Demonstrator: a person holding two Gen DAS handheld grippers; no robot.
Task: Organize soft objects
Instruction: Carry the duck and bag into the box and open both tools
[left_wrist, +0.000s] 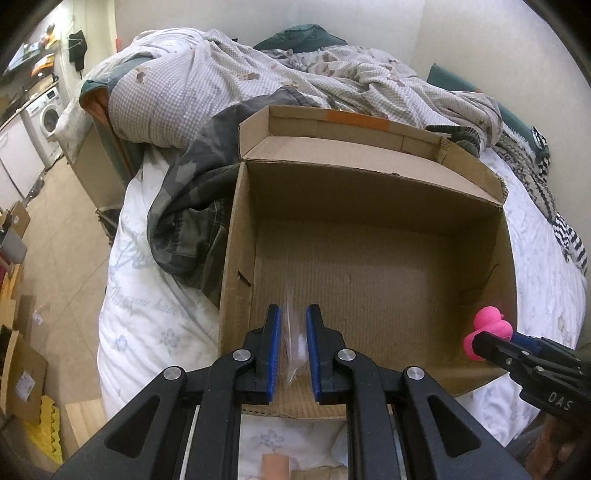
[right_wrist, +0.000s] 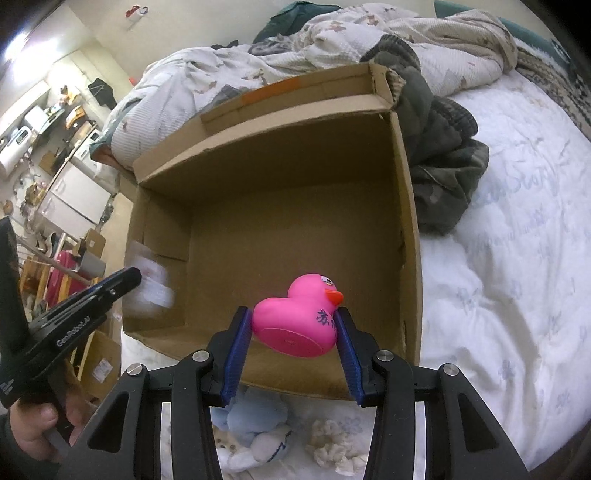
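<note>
Between the blue pads of the right tool (right_wrist: 293, 338) sits a pink duck (right_wrist: 299, 319), squeezed at its two ends, with the pads spread about as wide as the duck is long. The duck's long axis runs left to right across the pads. Its orange beak points to the right and a little away from the camera, and its flat base tips toward the camera, so it is tilted rather than upright. It hangs over the near right part of an open box (right_wrist: 406, 206) whose floor is bare.

The left tool (left_wrist: 293, 349) is nearly closed on a thin clear bag (left_wrist: 293, 338) with something white inside. The bag stands on edge between the pads, its long axis running along the fingers, over the near left part of the same box. In the right view the bag looks blurred.

The box rests on a bed (left_wrist: 147, 332), among a rumpled quilt (left_wrist: 177, 85) and a camouflage garment (left_wrist: 184, 206). On the bed in front of the box lie a pale blue plush toy (right_wrist: 255, 428) and a cream fluffy scrunchie (right_wrist: 336, 445), not yet boxed.

Judged from this, the step is dropping both items in. It would go best to lower each tool well below the rim before opening, keep the two tools apart, and let the duck down near the floor so it does not bounce out.
</note>
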